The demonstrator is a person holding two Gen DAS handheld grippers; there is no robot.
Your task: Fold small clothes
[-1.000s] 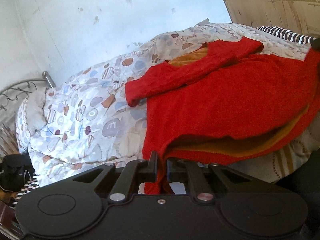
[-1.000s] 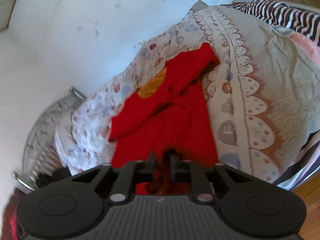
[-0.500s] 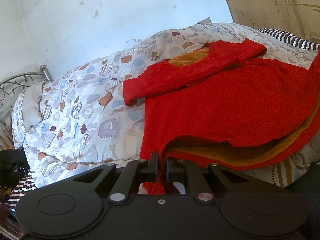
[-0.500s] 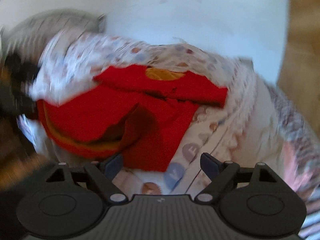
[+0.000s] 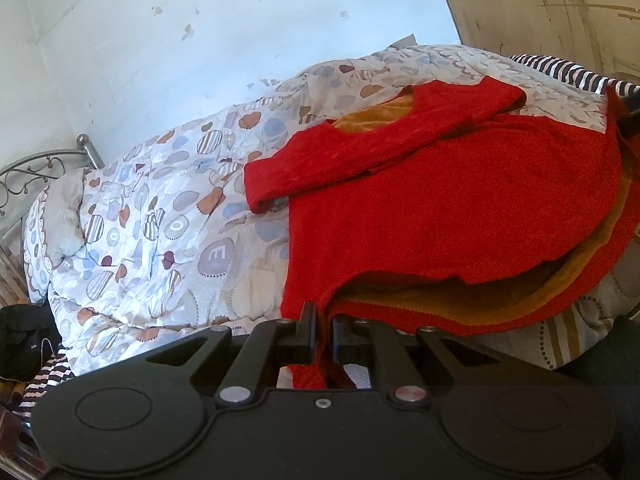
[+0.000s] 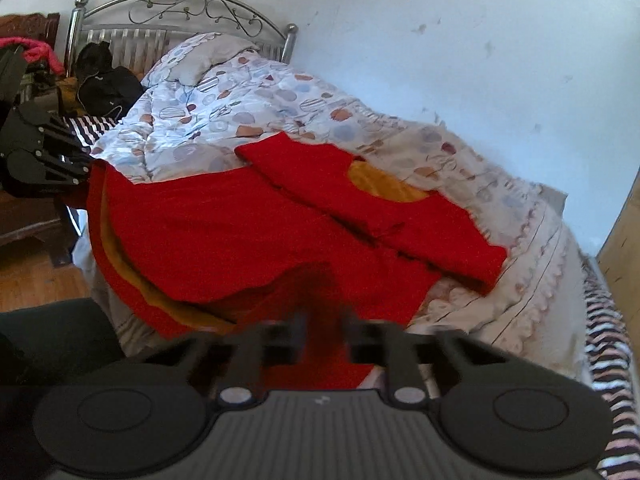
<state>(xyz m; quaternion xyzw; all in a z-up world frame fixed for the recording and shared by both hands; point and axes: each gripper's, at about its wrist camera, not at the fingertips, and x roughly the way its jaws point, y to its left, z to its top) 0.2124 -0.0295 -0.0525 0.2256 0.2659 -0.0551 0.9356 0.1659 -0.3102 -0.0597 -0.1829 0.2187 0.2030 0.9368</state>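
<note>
While spread, one red sweater (image 5: 440,208), two grippers

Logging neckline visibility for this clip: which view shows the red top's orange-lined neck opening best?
The right wrist view: the neck opening of the red top faces the camera, between both shoulders. In the left wrist view the neck opening shows only as a shallow sliver, seen edge-on from the hem held by the left hand-held gripper.

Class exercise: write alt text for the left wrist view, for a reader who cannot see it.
The left gripper, shut, pinches the hem corner of a red top with an orange lining. The top lies spread on a patterned quilt, one sleeve folded across its chest. A white wall rises behind the bed.
</note>
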